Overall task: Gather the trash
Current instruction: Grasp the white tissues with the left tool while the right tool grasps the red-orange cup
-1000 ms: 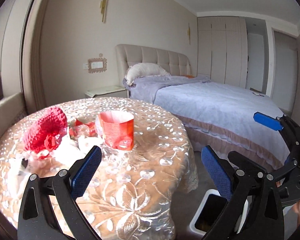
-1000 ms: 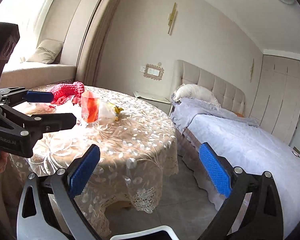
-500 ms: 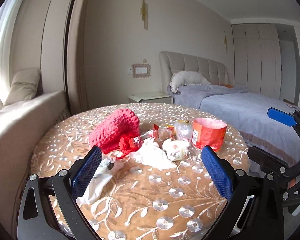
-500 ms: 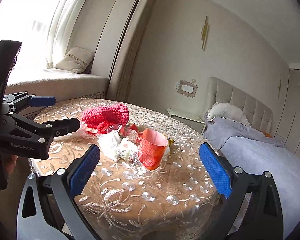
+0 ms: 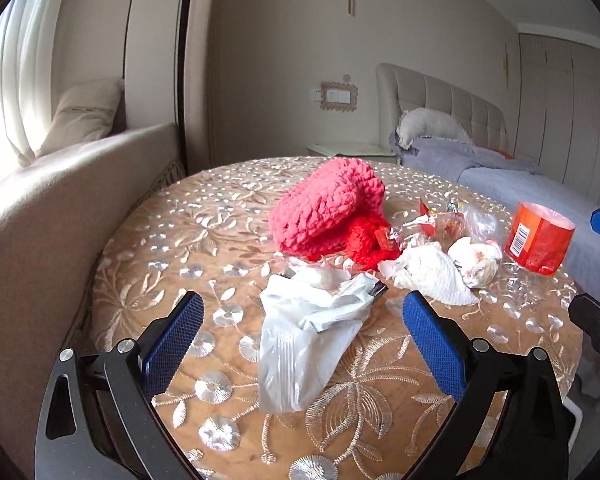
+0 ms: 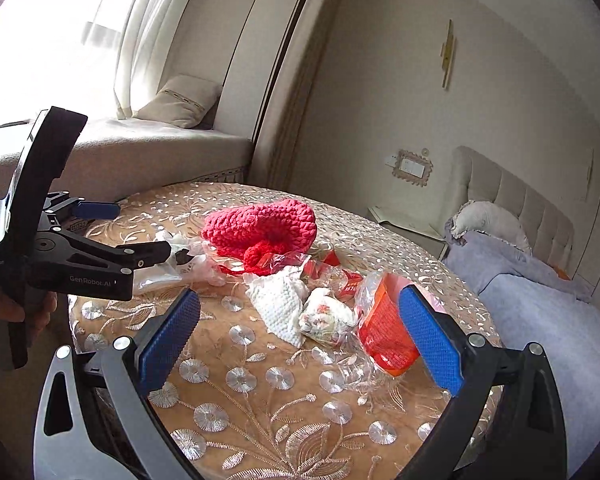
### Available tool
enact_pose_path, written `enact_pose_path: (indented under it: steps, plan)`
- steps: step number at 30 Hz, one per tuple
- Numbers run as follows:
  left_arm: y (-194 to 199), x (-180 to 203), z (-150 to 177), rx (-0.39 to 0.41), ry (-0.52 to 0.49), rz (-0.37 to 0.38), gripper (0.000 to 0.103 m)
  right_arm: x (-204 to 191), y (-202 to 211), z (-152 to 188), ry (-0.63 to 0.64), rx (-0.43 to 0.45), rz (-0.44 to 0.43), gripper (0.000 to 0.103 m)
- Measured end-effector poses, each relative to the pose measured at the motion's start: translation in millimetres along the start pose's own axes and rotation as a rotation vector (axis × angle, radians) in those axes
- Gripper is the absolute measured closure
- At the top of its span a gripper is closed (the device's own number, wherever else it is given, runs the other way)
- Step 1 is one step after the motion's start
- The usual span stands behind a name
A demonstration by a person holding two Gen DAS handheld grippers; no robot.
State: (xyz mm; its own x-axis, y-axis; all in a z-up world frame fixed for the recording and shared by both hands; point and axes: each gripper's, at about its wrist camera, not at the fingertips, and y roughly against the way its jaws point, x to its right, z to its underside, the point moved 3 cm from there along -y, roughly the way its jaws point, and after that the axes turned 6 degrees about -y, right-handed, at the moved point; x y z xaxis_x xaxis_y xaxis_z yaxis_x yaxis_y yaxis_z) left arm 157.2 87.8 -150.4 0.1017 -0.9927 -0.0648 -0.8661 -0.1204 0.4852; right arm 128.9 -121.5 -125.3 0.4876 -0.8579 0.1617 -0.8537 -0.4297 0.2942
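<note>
Our left gripper (image 5: 300,340) and right gripper (image 6: 300,340) both gape, holding nothing, above the table (image 5: 188,240). Between the left's pads lies a white bag (image 5: 304,340); the red cup (image 6: 384,336) lies tipped beside tissues (image 6: 280,304), contents unclear.

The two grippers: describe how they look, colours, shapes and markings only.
Each gripper, left and right, has two curved black arms with silver bolts, ending in flat blue pads with a fine grid texture. In the right wrist view, the left gripper's black body bears white "GenRobot.AI" lettering; a bare hand holds its handle. No cables show.
</note>
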Motion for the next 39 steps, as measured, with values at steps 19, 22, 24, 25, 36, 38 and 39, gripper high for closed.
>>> enact_pose_path:
  steps: [19,22,24,25,36,38,39]
  plan:
    - [-16,11,5,-0.086,0.056,0.151,0.085,30,-3,15,-0.036,-0.025,0.115,0.004]
    - [-4,21,-4,-0.05,0.064,0.192,0.085,49,-12,19,-0.064,-0.063,0.184,0.004]
    - [1,29,-9,-0.036,0.054,0.214,0.085,65,-20,24,-0.11,-0.092,0.174,0.004]
    - [3,33,-10,-0.033,0.042,0.214,0.085,72,-25,26,-0.141,-0.112,0.152,0.004]
    - [17,58,-16,-0.015,-0.02,0.231,0.085,100,-41,33,-0.309,-0.196,0.025,0.062]
    - [22,64,-18,-0.004,-0.036,0.238,0.085,102,-24,29,-0.31,-0.156,0.043,0.062]
    - [23,68,-19,0.0,-0.043,0.247,0.085,104,-15,26,-0.304,-0.136,0.057,0.062]
